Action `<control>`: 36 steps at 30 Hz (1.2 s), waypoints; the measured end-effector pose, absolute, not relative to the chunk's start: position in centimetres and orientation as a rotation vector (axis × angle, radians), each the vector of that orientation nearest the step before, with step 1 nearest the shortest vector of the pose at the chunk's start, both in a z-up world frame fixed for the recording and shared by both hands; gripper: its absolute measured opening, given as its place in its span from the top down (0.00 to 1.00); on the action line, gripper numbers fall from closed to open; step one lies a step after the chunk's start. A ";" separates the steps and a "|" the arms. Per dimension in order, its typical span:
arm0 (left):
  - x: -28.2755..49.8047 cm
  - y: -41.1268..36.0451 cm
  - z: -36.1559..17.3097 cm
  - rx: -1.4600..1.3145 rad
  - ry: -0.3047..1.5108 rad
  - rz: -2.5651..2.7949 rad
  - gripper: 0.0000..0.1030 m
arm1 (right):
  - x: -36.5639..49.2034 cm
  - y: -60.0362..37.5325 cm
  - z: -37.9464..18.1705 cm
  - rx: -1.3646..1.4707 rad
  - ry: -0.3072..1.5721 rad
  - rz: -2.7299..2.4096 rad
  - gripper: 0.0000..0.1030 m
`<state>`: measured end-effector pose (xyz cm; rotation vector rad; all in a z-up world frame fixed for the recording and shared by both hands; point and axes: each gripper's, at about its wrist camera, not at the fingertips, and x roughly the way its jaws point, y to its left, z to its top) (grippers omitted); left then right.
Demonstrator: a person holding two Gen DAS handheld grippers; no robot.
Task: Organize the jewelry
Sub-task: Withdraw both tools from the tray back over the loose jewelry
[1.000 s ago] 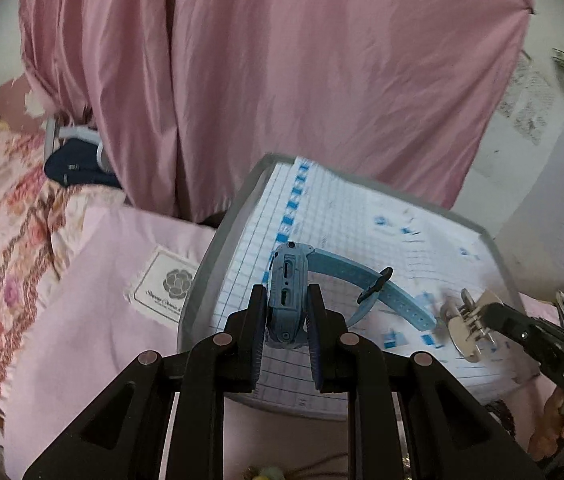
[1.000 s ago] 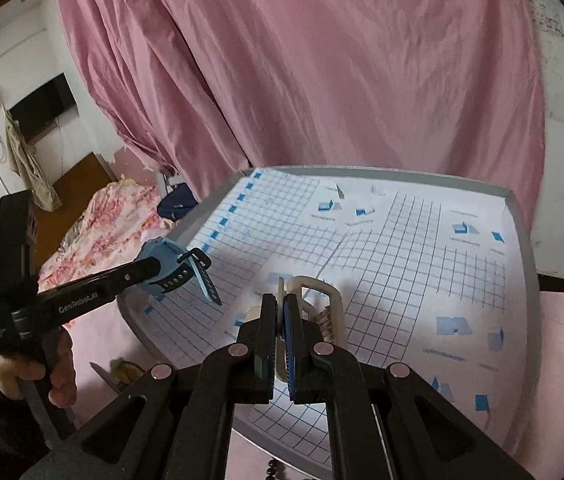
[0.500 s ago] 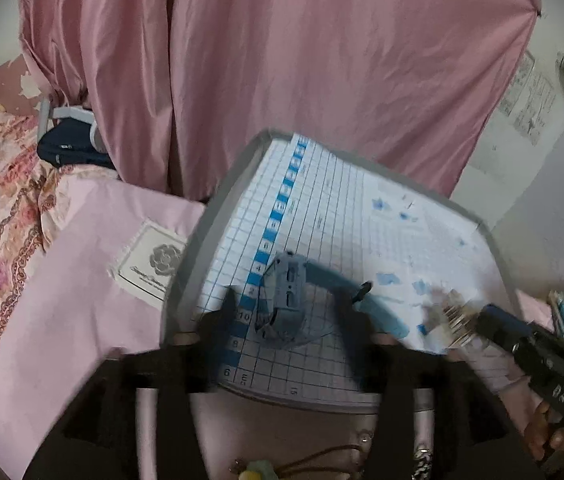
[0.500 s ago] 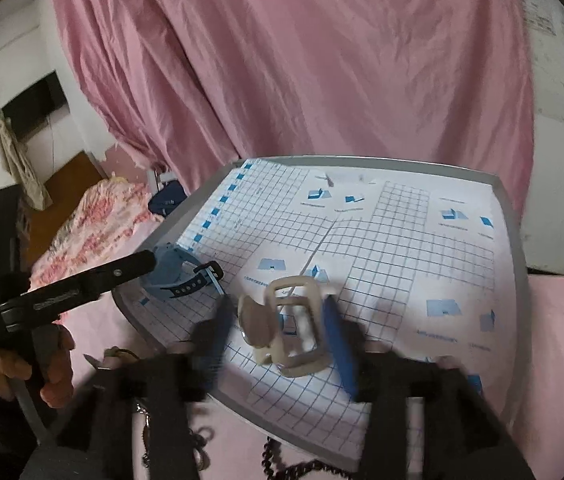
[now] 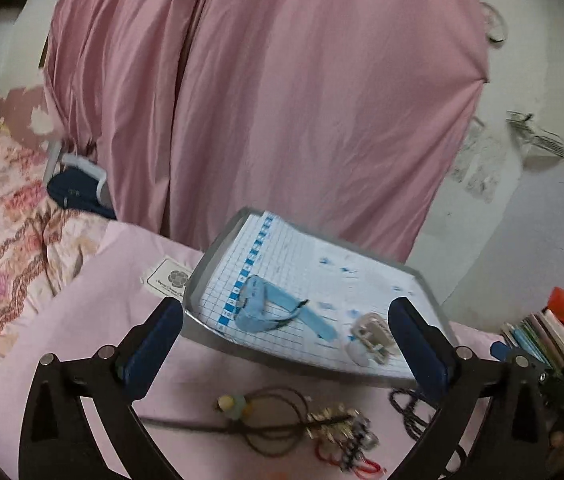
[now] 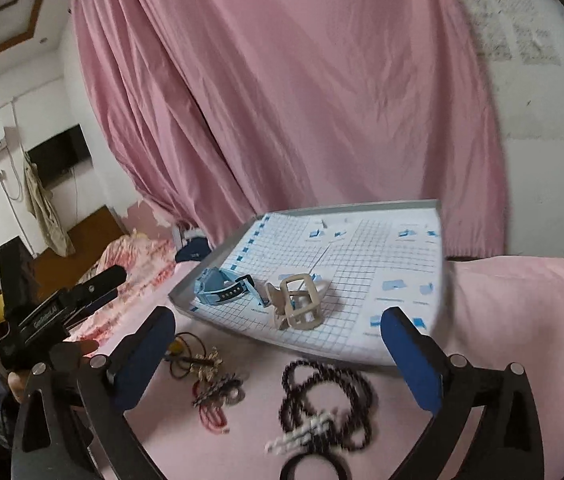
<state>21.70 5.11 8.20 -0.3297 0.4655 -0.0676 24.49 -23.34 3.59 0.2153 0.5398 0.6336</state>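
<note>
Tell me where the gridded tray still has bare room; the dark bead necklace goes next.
Free: the gridded tray's far half and right side. Crowded: its near-left corner, where the blue watch and beige hair claw clip lie.

Blue watch (image 5: 259, 307), beige clip (image 6: 300, 300), blue-gridded tray (image 6: 366, 256)

Soft, even indoor light on both my cameras; no hard shadows, no glare. Fisheye bends pink curtain (image 5: 282, 100) and walls, black vignette at corners. Motion blur smears my left view: cords and beads (image 5: 302, 428) near lens streaked, tray (image 5: 197, 280) grid soft. My right view sharper mid-frame; black bead necklace (image 6: 322, 396) and right edge blurred.
</note>
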 end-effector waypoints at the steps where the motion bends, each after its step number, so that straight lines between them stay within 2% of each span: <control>1: 20.8 4.8 8.4 -0.315 0.451 -0.073 0.02 | 23.6 -23.7 3.6 0.218 0.522 0.630 0.00; 11: 13.5 1.2 8.2 -0.174 0.409 -0.061 0.02 | 15.0 -25.2 3.3 0.150 0.418 0.514 0.00; 22: 8.4 -0.3 5.3 -0.181 0.504 -0.103 0.02 | 9.7 -26.2 0.6 0.104 0.473 0.465 0.00; 29: 8.8 1.5 2.9 -0.425 0.625 -0.261 0.02 | 9.3 -26.5 -0.8 0.094 0.518 0.434 0.00; 36: 9.6 1.1 2.6 -0.366 0.624 -0.211 0.02 | 10.3 -26.1 -1.8 0.085 0.560 0.439 0.00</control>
